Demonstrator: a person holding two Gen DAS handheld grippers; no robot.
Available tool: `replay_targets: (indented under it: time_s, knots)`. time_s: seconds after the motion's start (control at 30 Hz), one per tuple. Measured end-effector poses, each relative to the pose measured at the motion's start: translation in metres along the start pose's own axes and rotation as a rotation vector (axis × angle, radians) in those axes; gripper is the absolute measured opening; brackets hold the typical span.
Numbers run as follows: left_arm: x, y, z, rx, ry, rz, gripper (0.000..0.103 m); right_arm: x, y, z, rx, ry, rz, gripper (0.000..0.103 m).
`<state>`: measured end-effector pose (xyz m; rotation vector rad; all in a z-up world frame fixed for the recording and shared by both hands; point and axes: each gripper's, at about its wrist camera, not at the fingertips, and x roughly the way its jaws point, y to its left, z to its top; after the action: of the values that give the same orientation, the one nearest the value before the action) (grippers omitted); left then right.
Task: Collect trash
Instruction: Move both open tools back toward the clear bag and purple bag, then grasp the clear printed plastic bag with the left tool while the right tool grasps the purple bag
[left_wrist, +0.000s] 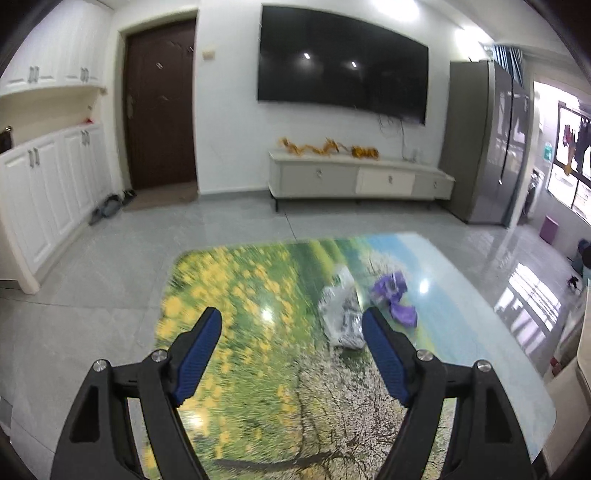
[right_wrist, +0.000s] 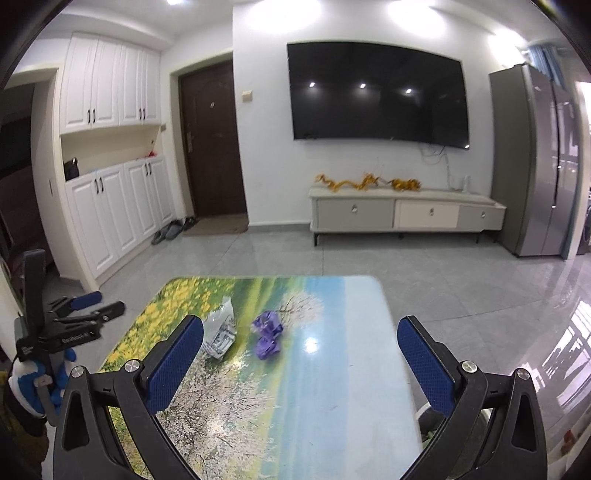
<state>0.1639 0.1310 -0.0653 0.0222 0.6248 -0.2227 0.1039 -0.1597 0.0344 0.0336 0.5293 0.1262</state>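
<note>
Glossy and printed with a meadow scene, the table (left_wrist: 236, 295) fills the left wrist view. Over it hangs the left gripper (left_wrist: 291, 321), jaws spread with nothing between them. A crumpled clear plastic bag (left_wrist: 340, 314) lies just beyond its right finger, a purple wrapper (left_wrist: 393, 297) beside that.

From the right wrist, the right gripper (right_wrist: 299, 328) gapes wide and empty above the table (right_wrist: 362, 332). Bag (right_wrist: 221, 332) and wrapper (right_wrist: 267, 334) lie ahead, slightly apart. The left gripper (right_wrist: 99, 306) hovers off the table's left edge.
</note>
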Motion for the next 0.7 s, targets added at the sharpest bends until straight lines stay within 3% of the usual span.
replay_targets:
  time_s: [0.23,0.53,0.6,0.7]
  knots:
    - [0.093,-0.028,-0.003,0.036,0.132,-0.090,0.077,0.081,0.000,-0.004,0.007,0.108,0.077,0.101]
    - [0.166,-0.040,0.007,0.057,0.220,-0.094,0.076,0.192,0.004,-0.014,0.062,0.231,0.187,0.091]
    - [0.174,-0.038,0.006,0.050,0.241,-0.106,0.064,0.216,0.007,-0.018,0.064,0.255,0.203,0.085]
    - [0.184,-0.031,0.001,0.007,0.273,-0.141,0.057,0.240,0.011,-0.022,0.071,0.275,0.220,0.085]
